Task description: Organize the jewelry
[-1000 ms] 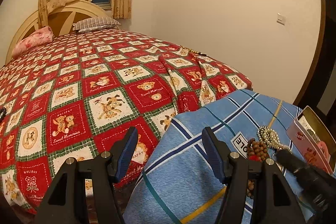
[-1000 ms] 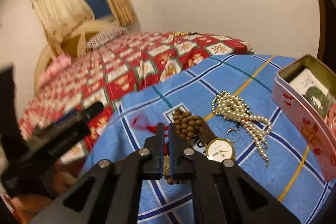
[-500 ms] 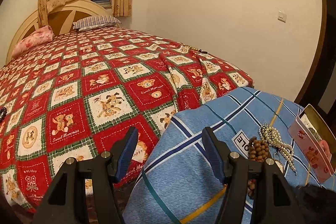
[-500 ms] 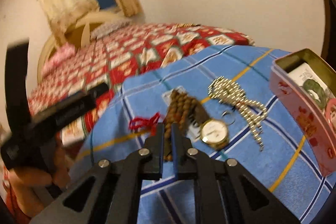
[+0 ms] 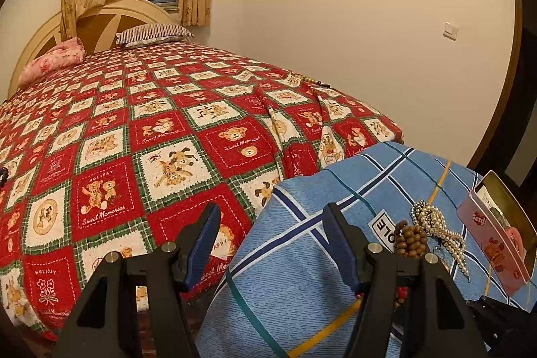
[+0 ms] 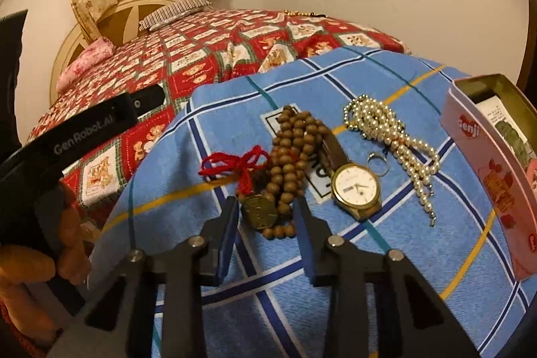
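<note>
The jaws of the right gripper have just been opening and now stand partly apart, one on each side of the near end of a wooden bead bracelet and its brass pendant, with small gaps showing, so nothing is clamped. The left gripper has its jaws wide apart and empty, held over the edge where a blue checked cloth meets a red teddy-bear bedspread. On the cloth lie four pieces of jewelry: one bead bracelet with a red tassel, one gold wristwatch just beside it, one small ring above the watch, and one pearl necklace in a loose heap. One open pink tin stands at the right edge. The right gripper points steeply down at the beads; the left tilts down more gently, its handle gripped by a hand.
</note>
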Motion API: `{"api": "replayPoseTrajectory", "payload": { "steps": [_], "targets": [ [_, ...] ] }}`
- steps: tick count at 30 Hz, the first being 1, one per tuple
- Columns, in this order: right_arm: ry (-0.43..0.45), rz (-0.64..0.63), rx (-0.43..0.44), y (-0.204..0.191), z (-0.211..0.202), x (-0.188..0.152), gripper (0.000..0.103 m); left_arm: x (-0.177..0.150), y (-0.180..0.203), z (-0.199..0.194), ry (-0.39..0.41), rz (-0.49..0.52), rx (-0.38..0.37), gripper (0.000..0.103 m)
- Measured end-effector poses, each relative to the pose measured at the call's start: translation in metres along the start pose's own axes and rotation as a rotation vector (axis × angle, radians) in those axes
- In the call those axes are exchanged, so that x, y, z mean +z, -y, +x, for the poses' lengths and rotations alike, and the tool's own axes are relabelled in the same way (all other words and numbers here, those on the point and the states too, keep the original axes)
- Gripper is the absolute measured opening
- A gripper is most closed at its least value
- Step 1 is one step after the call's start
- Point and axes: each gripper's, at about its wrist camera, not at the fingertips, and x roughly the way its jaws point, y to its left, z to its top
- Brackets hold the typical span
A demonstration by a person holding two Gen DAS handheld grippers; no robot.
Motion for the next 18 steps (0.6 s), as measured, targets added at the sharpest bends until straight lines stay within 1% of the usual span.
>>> {"api": "replayPoseTrajectory", "payload": {
  "steps": [4,5,9,10,12,14,18],
  "targets": [
    [-0.003,-0.014,-0.026,-0.002,0.0,0.0,0.037,0.0,0.002,-0.001,0.009,0.011,0.003,0.063],
    [-0.003,-0.012,-0.03,-0.001,0.0,0.0,0.039,0.0,0.003,-0.001,0.011,0.012,0.004,0.063],
    [0.004,-0.009,-0.032,-0.001,-0.002,0.0,0.039,0.0,0.004,-0.001,0.008,0.014,0.005,0.063],
    [0.012,-0.012,-0.032,-0.002,-0.004,0.0,0.039,0.0,0.004,-0.001,0.008,0.014,0.007,0.063],
    [0.058,-0.03,-0.038,-0.005,-0.013,-0.001,0.039,-0.001,0.005,0.0,0.006,0.016,0.011,0.063],
    [0.079,-0.051,-0.021,-0.01,-0.018,-0.002,0.039,-0.001,0.007,0.0,0.005,0.022,0.014,0.063],
    [0.01,-0.061,-0.034,-0.012,-0.004,0.0,0.039,-0.001,0.006,-0.001,0.009,0.023,0.013,0.063]
  ]
}}
